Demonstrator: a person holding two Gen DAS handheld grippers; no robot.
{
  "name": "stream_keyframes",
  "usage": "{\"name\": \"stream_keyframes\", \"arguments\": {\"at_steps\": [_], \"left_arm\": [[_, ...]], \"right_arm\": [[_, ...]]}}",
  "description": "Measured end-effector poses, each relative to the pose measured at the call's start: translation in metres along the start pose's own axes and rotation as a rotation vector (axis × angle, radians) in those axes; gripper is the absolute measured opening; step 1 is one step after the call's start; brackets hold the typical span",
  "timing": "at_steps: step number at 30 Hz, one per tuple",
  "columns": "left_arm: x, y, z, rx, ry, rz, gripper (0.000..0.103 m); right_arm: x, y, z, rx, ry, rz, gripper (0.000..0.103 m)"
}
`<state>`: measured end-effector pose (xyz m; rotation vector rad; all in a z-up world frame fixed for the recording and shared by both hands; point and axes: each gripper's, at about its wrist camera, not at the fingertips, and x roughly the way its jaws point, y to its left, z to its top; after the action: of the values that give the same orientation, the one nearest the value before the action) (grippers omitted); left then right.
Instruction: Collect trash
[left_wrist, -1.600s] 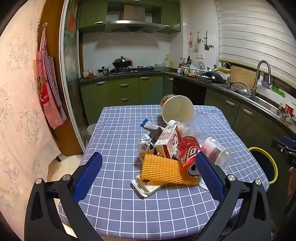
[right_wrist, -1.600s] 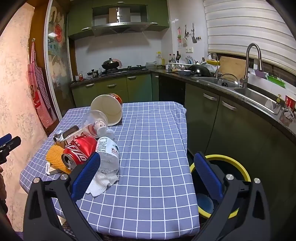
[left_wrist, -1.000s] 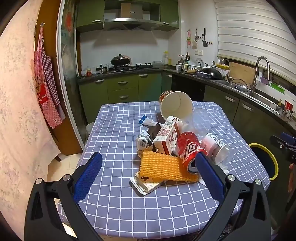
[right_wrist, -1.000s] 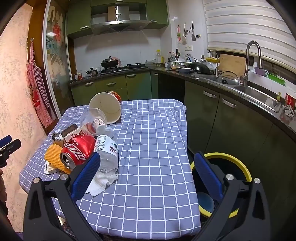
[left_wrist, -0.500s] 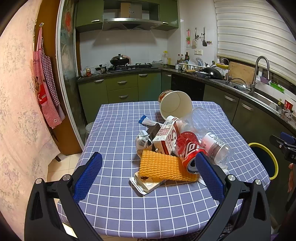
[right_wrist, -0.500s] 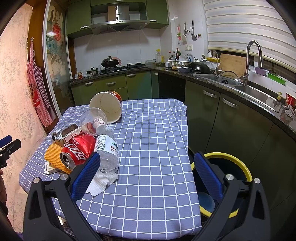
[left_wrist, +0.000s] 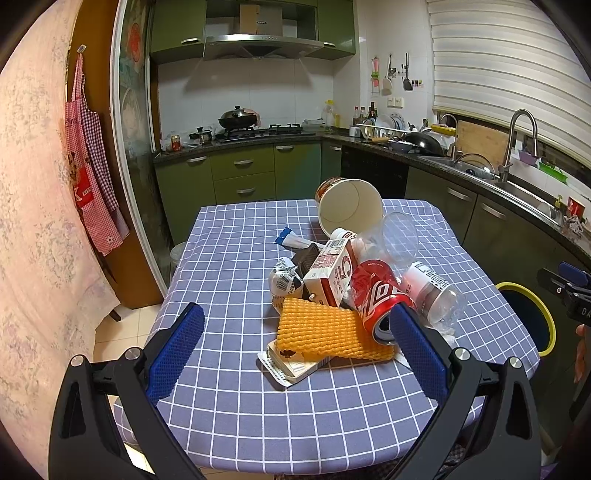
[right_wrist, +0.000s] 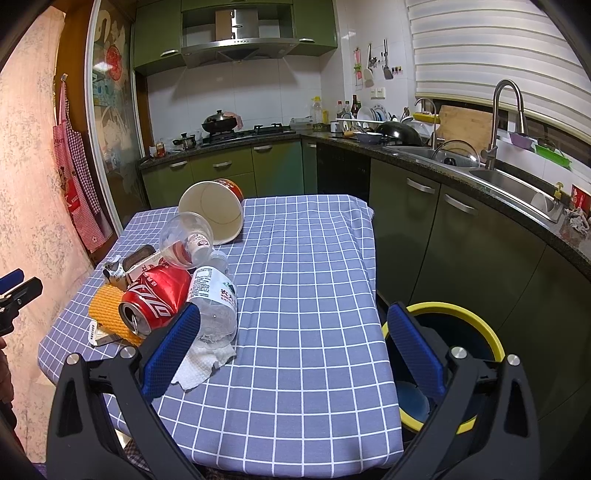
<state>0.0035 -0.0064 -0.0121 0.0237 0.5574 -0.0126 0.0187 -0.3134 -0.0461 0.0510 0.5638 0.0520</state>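
Observation:
A heap of trash lies on the blue checked tablecloth (left_wrist: 236, 266): a red cola can (left_wrist: 376, 295), a yellow foam net (left_wrist: 321, 332), a milk carton (left_wrist: 330, 273), a clear plastic bottle (left_wrist: 430, 291), a clear cup (left_wrist: 399, 236) and a big paper bowl (left_wrist: 349, 212) on its side. The can (right_wrist: 155, 299), the bottle (right_wrist: 214, 299) and a white tissue (right_wrist: 201, 363) show in the right wrist view. My left gripper (left_wrist: 295, 350) is open and empty, in front of the heap. My right gripper (right_wrist: 291, 343) is open and empty at the table's right front. A yellow-rimmed bin (right_wrist: 476, 325) stands beside the table.
Green cabinets (left_wrist: 251, 173) and a stove line the far wall. A counter with a sink (right_wrist: 513, 181) runs along the right. A red apron (left_wrist: 88, 177) hangs at the left. The bin's rim (left_wrist: 543, 314) also shows at the right of the left wrist view.
Both grippers have stayed open and nearly still. The views shift only slightly. Nothing on the table has moved.

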Motion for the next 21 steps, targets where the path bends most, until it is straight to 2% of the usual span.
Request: {"name": "stream_keyframes", "arguments": {"at_steps": [21], "left_arm": [[0.005, -0.0033, -0.0057, 0.004, 0.01, -0.004, 0.099]], "right_arm": [[0.0035, 0.0037, -0.0051, 0.001, 0.004, 0.0, 0.097]]}}
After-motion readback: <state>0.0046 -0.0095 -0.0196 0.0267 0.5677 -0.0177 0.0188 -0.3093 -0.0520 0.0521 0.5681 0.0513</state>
